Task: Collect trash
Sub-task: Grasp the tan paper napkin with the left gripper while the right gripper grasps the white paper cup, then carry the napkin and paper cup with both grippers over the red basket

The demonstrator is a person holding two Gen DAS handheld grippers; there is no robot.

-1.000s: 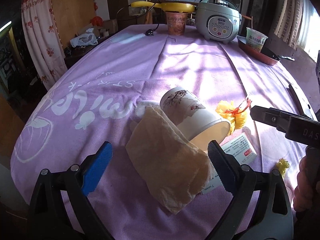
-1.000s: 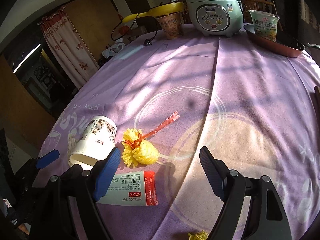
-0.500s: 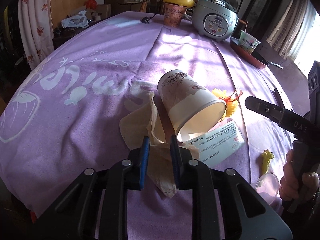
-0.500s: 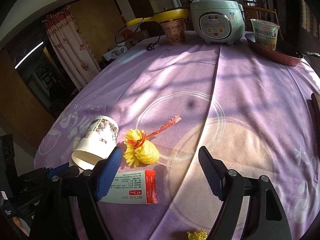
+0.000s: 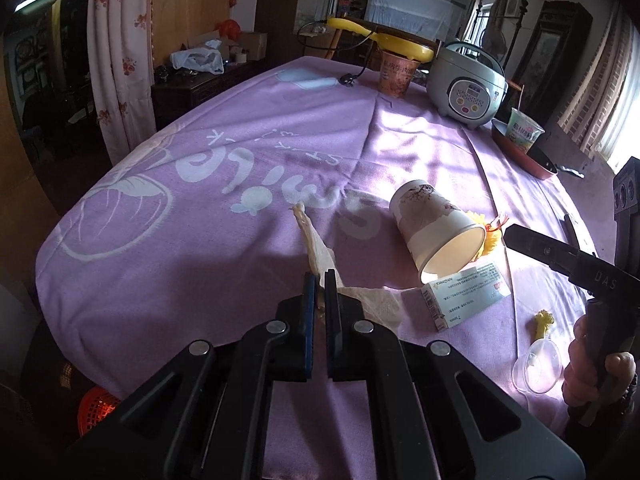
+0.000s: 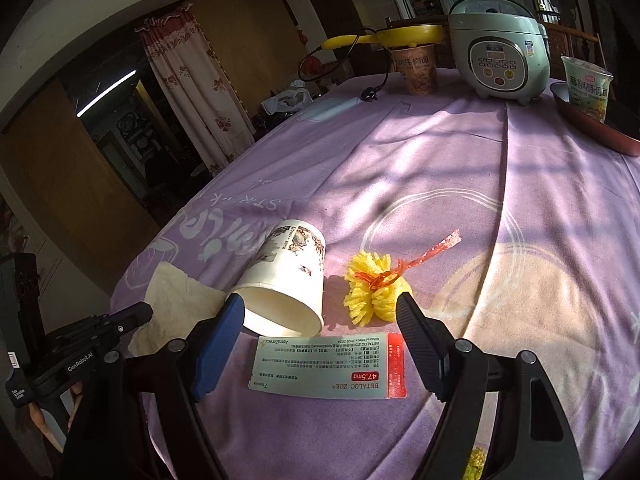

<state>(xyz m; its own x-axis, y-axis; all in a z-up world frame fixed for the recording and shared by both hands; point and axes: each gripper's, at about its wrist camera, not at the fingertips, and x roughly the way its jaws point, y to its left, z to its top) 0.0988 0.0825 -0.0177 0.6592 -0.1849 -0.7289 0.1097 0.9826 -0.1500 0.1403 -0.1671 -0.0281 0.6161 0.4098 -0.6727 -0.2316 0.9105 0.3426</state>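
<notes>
Pinching napkin (image 5: 320,252) w/ left tool (image 5: 319,280); right tool (image 6: 320,312) wide open, empty, above medicine box (image 6: 328,368).

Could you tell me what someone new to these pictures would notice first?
Probably the tipped paper cup lying on its side on the purple tablecloth, with a yellow mesh pouf beside it and a medicine box in front. The left gripper is shut on a beige paper napkin.
</notes>
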